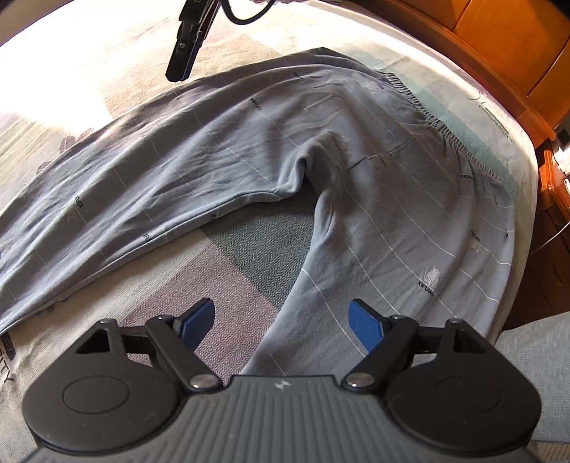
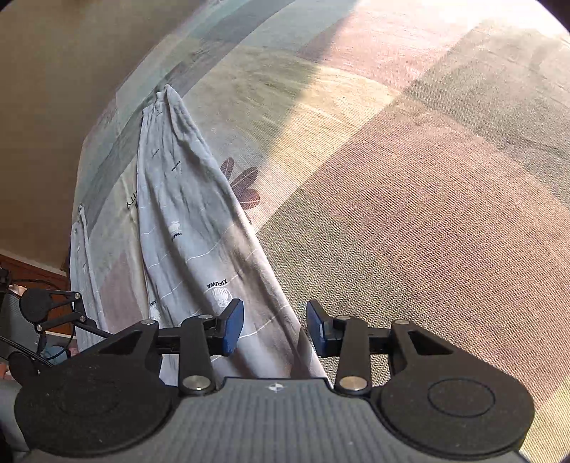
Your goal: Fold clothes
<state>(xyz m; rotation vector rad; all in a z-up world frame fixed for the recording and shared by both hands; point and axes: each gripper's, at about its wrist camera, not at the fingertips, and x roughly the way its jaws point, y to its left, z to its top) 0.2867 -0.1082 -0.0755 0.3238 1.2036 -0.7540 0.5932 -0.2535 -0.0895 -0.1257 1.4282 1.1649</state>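
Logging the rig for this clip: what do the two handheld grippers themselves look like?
Both match: the left gripper and right gripper each have a ribbed grey body with a small diamond mark, round black discs on both sides, black linkage arms with silver pivot screws, and blue pads on the fingers. A black cable loops beside the right gripper.

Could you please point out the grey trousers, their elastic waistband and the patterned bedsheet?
Grey striped cotton trousers (image 1: pixel 221 142): left wrist view, far leg.
Gathered elastic waistband (image 1: pixel 441 128): left wrist view, mid-band.
Patterned woven bedsheet (image 2: pixel 409 220): right wrist view, bare patch.
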